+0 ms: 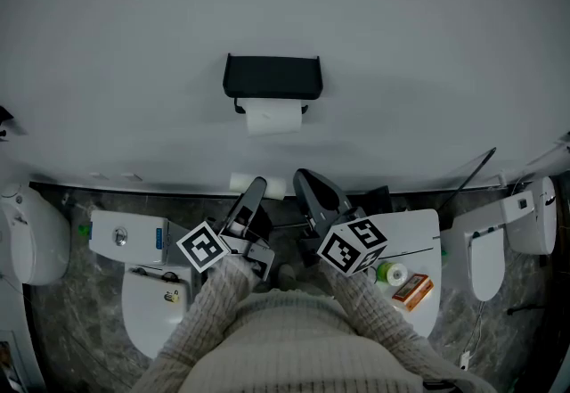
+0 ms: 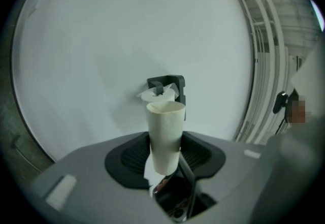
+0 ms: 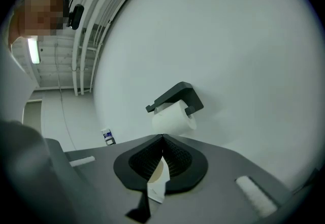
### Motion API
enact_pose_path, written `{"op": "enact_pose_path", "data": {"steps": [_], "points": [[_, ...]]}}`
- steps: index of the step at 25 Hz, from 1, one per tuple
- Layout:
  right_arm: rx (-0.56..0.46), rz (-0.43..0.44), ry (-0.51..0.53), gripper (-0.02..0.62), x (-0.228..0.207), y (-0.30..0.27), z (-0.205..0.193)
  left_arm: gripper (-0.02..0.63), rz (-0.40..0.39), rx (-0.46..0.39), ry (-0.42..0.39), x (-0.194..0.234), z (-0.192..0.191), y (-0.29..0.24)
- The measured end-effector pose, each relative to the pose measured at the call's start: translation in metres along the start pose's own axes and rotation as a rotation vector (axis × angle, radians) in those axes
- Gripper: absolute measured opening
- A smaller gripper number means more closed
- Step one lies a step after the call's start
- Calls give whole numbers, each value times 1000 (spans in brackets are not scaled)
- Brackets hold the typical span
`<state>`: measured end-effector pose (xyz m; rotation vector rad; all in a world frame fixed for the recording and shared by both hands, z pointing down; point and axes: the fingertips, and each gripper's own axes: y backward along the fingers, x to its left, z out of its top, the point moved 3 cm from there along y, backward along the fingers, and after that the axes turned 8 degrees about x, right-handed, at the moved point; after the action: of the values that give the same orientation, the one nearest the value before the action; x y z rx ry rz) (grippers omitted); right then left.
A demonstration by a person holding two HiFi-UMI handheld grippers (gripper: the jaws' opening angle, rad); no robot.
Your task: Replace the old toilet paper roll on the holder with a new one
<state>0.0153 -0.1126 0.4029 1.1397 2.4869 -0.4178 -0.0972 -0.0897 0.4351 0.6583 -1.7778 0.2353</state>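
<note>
**A:** Where does the roll lie from your grippers?

**B:** The toilet paper roll (image 1: 273, 118) hangs on the black holder (image 1: 272, 77), straight ahead of my grippers and above them, on the wall (image 1: 419, 44). Its long axis runs level along the wall, crosswise to the way I point.

**A:** And the bare one?

**B:** The cardboard tube (image 2: 165, 136) sits in my left gripper (image 1: 256, 192), whose jaws are partway closed and clamped on its middle. It lies across those jaws and, as I judge it, parallel to the roll ahead. My right gripper (image 1: 312, 186) is pinched fully together on what looks like the tube's end wall, with a white paper scrap (image 3: 155, 190) caught alongside.

**A:** Which hand is nearer the holder?

**B:** Little to choose. It sits ahead between the two, with the left a shade closer to its line.

**A:** Count them.

**B:** One holder, one roll on it, one bare tube, one scrap, two grippers. Both hands share the one tube, so I reckon one must let go before anything else.
</note>
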Motion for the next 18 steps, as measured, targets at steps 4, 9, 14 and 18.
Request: {"op": "enact_pose_path", "data": {"steps": [4,9,14,18], "points": [[23,-1,13,-6,-1,2,-3,175,11,-2,7,1,-4,1],[32,-3,-15,-6,-4,4,-6,175,17,-17,5,1,-4,4],[41,7,-22,-6,-1,6,-8,175,12,-11,-1,-3,-7,3],[49,6,-32,-8,0,8,-12,175,11,-7,-1,-4,-8,2]]}}
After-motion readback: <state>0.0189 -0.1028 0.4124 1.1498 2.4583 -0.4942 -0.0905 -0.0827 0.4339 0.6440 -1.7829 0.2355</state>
